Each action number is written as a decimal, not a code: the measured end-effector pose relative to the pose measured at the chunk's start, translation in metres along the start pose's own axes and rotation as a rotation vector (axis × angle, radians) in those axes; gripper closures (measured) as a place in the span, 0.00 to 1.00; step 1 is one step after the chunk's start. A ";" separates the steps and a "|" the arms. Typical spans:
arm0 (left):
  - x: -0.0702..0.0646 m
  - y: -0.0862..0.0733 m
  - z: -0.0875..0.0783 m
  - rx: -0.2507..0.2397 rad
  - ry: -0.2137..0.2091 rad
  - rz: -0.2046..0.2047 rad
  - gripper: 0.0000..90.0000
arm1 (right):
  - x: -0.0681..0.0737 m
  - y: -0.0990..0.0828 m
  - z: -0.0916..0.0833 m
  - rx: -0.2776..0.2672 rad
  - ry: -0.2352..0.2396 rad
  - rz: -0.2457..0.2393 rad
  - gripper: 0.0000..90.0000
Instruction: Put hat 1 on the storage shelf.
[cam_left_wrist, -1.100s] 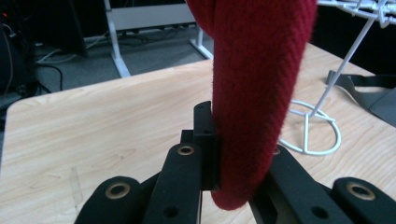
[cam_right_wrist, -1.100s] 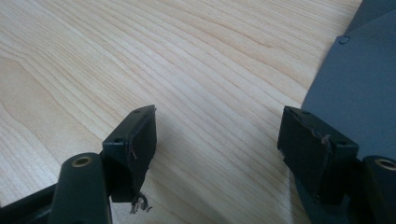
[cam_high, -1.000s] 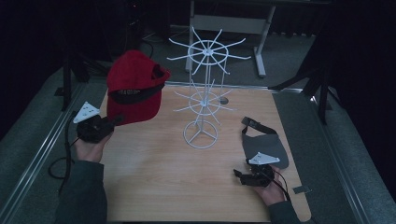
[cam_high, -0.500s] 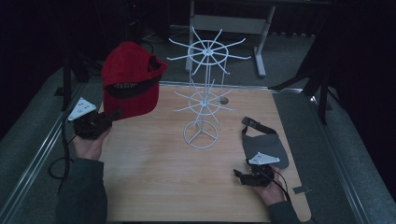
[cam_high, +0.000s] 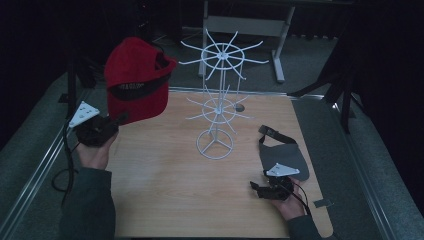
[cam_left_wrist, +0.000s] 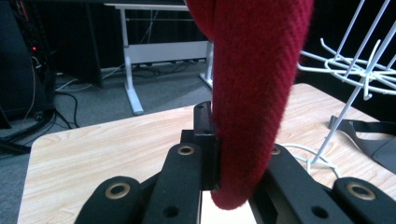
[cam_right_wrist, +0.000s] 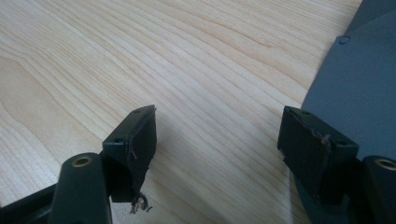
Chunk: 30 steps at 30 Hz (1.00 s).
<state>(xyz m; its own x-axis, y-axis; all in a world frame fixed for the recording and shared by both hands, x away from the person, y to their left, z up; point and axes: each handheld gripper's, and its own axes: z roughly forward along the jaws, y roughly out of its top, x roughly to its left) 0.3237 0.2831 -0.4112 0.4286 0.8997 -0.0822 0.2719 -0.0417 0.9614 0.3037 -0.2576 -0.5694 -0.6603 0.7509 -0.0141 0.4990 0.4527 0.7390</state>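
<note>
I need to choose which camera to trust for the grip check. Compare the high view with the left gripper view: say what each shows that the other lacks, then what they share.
High view alone: the whole red cap lifted left of the white wire rack, the right gripper low on the table beside a grey cap, and the person's forearms.

Left gripper view alone: the cap's fabric pinched between the left gripper fingers, seen close.

Both: red cap, rack, grey cap, wooden tabletop.

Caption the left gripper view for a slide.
Left tongs shut on a red cap, white wire rack at right.
</note>
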 end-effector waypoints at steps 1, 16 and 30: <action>0.000 0.001 0.000 -0.005 -0.001 0.000 0.95 | 0.000 0.000 0.000 0.000 0.000 0.000 0.31; -0.008 0.009 0.001 -0.046 0.001 -0.024 0.95 | 0.000 0.000 0.000 0.001 0.000 0.001 0.31; -0.011 0.017 -0.001 -0.095 -0.038 -0.079 0.95 | 0.000 0.000 0.000 0.000 0.000 0.002 0.31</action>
<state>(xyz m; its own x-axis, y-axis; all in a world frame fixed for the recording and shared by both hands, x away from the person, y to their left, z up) 0.3227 0.2734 -0.3936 0.4419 0.8814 -0.1668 0.2238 0.0717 0.9720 0.3036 -0.2575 -0.5694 -0.6593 0.7518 -0.0126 0.5004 0.4511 0.7390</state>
